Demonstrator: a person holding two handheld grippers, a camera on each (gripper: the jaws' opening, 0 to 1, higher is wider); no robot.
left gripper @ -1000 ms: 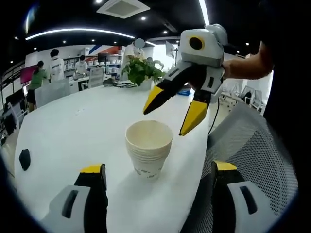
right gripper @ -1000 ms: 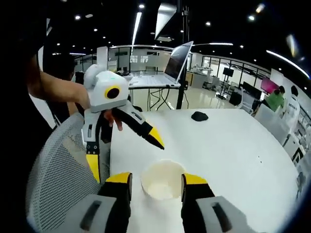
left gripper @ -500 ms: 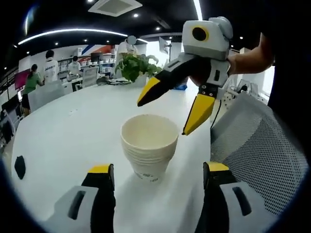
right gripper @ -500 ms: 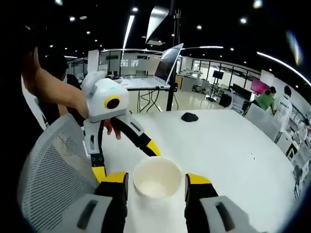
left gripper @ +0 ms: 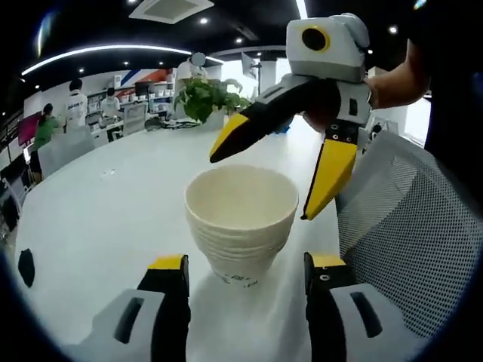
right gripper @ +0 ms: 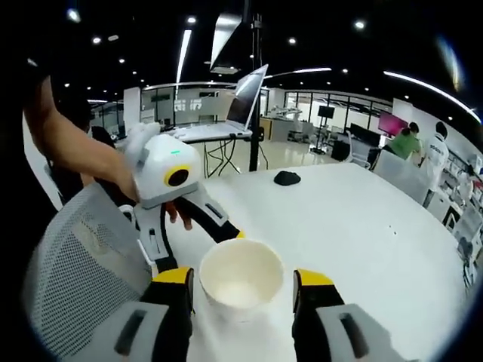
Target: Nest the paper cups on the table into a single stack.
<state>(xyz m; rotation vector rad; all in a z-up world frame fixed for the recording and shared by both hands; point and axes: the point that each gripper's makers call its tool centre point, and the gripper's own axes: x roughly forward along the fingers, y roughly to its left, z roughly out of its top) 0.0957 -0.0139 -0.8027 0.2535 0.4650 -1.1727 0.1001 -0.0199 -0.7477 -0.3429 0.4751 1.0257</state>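
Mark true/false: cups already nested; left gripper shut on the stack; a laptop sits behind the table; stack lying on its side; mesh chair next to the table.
1. The paper cups sit nested in one stack. True.
2. The left gripper is shut on the stack. False: its jaws stand open either side of the base.
3. An open laptop stands beyond the white table. True.
4. The stack lies on its side. False: it stands upright, mouth up.
5. A grey mesh chair stands beside the table. True.

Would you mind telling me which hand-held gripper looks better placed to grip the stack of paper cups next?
Probably the left hand-held gripper: its open jaws flank the base of the stack of paper cups on the white table. The right hand-held gripper hangs open above the rim, tilted over it.
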